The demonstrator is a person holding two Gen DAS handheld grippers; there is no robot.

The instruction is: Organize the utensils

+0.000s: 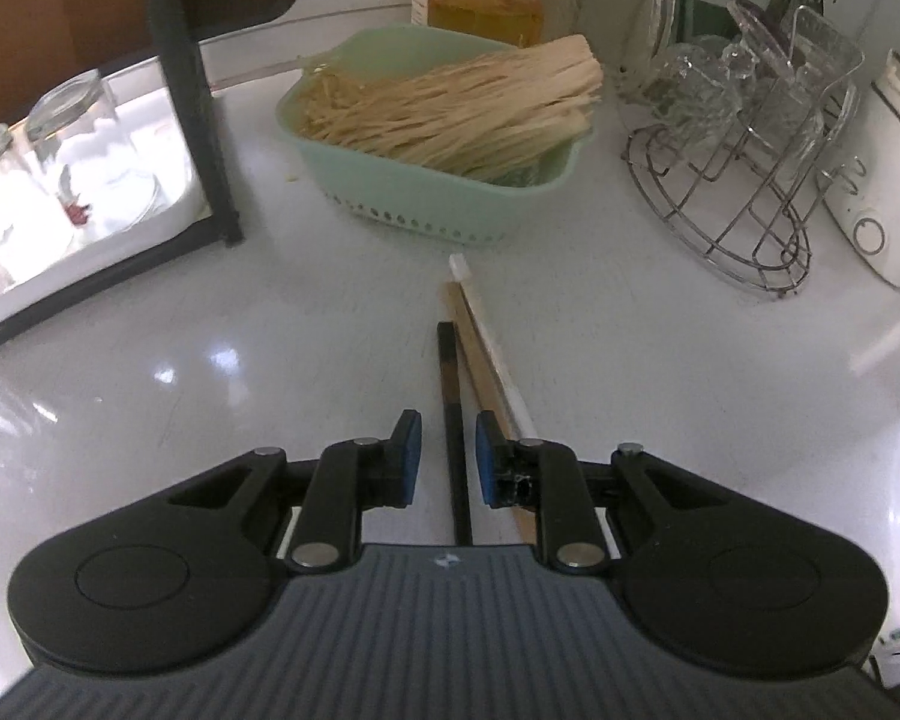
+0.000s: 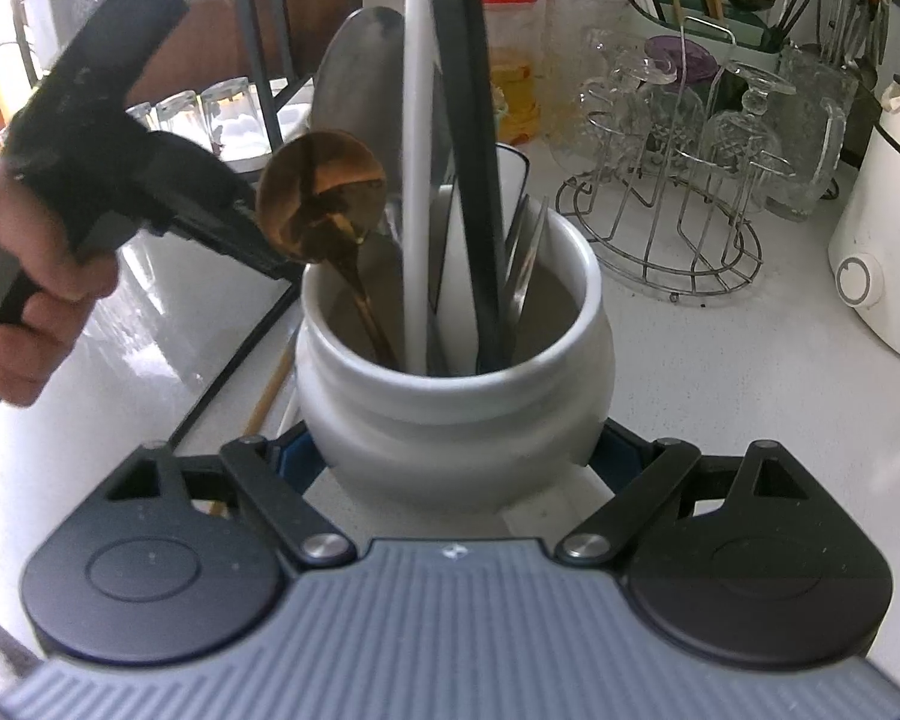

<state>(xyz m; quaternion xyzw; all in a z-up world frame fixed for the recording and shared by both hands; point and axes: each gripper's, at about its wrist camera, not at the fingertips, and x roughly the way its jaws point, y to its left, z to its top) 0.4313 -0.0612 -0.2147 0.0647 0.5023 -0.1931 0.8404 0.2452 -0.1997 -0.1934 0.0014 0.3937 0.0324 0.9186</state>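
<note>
My left gripper (image 1: 448, 459) hangs over the white counter (image 1: 210, 360) with its blue pads a little apart. A black chopstick (image 1: 453, 420) lies between them, but the pads do not touch it. A brown stick and a white one lie just beside it. My right gripper (image 2: 453, 456) squeezes the white jar (image 2: 450, 408) full of spoons and forks. The jar hides its pads. Only the right view shows a hand (image 2: 24, 276) holding the left gripper.

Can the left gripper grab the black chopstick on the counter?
Probably yes. The left gripper is open right over the black chopstick, which lies between its jaws. The tan chopstick beside it might get pinched too.
</note>
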